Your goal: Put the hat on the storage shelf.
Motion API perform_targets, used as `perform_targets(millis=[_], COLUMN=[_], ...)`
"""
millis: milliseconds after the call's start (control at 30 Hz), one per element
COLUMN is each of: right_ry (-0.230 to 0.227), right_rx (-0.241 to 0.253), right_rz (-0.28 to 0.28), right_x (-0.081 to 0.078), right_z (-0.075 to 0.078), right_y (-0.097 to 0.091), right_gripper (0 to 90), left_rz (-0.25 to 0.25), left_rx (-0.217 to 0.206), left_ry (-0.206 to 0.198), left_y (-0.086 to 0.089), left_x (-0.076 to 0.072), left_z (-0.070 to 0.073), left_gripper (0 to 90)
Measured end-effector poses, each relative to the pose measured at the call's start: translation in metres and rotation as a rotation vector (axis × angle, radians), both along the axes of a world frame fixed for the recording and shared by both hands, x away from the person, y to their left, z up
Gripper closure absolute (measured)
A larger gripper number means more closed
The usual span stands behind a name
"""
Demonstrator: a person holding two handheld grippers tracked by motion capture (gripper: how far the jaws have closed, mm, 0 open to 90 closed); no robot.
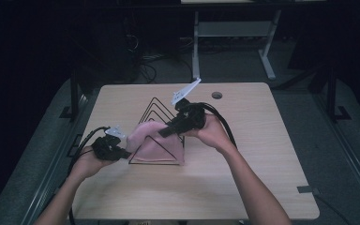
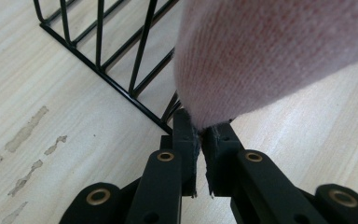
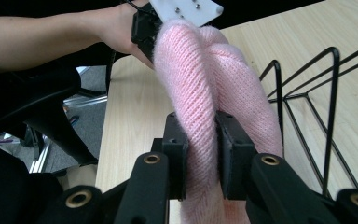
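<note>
Pink knit cloth (image 3: 205, 79) (ribbed, bunched) | left tongs (image 2: 198, 140) pinch its edge | right tongs (image 3: 204, 154) clamp a fold

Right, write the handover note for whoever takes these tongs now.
Left tongs: shut on a corner of the pink knit.
Right tongs: clamped on a thick fold of the knit.
Knit: held between both tongs, draped over the black wire rack on the table.
Done: knit gripped at two points, over the rack.
Left: probably settle it on the rack, then let go with both.
</note>
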State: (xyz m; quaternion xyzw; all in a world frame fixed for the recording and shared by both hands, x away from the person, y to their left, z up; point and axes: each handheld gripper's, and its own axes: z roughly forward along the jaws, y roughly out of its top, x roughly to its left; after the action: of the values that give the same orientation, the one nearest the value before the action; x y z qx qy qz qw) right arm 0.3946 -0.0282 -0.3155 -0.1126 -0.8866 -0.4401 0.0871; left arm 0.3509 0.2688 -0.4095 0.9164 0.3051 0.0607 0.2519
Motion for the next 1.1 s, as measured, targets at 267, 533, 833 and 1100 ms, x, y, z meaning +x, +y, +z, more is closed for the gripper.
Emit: perform_targets(millis=[267, 533, 833, 1100], right_ry=[-0.024, -0.056, -0.05, -0.063], right_rx=[0.003, 0.006, -0.039, -0.031], right_rz=[-0.022, -0.027, -0.013, -0.009], right_x=[-0.004, -0.005, -0.007, -0.01], right_z=[0.005, 0.006, 0.0, -0.001], right_y=[-0.002, 0.001, 0.006, 0.005], right_gripper=[67.6, 77.8, 73.4, 82.1], left_rz=[0.0, 0.001, 0.008, 0.001], left_rx=[-0.004, 0.019, 0.041, 0.053], left_ry=[0.01, 0.022, 0.036, 0.032], left_y=[0.002, 0.001, 0.003, 0.0], left_x=[0.0, 0.001, 0.004, 0.005], left_z=[-0.005, -0.011, -0.019, -0.022], left_gripper=[84.2, 84.3, 84.3, 84.2])
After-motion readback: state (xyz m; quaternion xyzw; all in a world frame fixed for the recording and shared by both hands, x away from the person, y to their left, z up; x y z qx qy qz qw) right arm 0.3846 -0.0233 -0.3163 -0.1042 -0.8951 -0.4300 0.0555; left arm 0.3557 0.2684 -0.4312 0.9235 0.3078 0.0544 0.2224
